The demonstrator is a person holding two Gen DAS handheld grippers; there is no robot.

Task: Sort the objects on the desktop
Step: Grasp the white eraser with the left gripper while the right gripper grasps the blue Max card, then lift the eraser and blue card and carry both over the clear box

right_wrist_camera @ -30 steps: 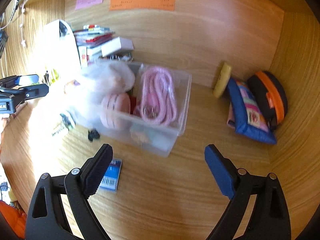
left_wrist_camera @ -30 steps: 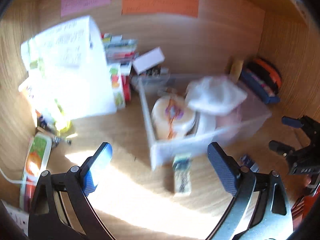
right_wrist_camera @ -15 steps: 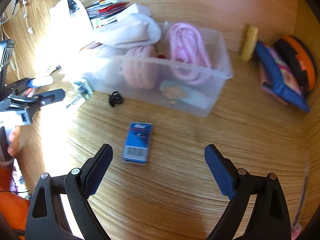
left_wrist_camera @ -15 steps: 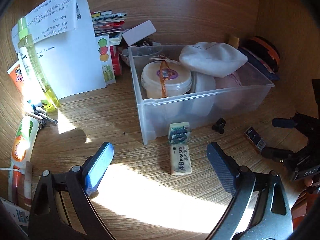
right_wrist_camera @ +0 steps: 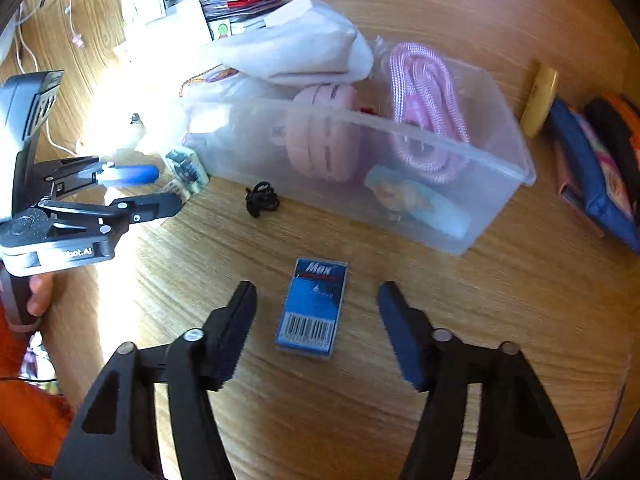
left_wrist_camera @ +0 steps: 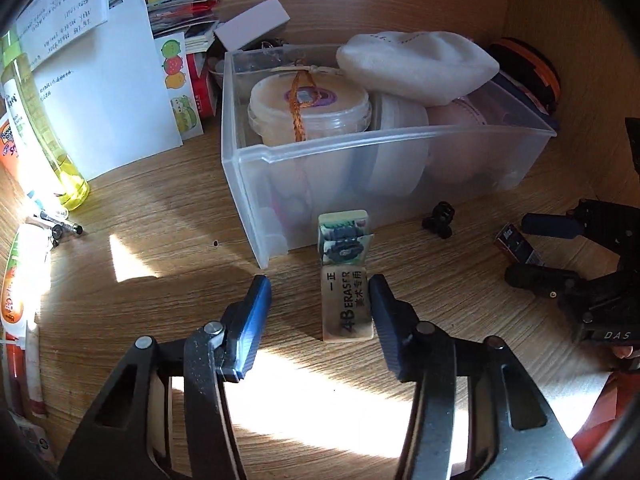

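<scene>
Rectangular rubber eraser [left_wrist_camera: 346,304]; translucent plastic bin [left_wrist_camera: 384,148]; grained wood desk [left_wrist_camera: 160,248].

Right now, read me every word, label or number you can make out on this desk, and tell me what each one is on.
"4B ERASER": on the eraser between the left gripper fingers.
"Max": on the blue box in front of the right gripper; its barcode digits are too small to read.
"DAS": on the right gripper's body, in the left view.
Printed sheet, yellow bottle, tube: text too small or blurred.
</scene>
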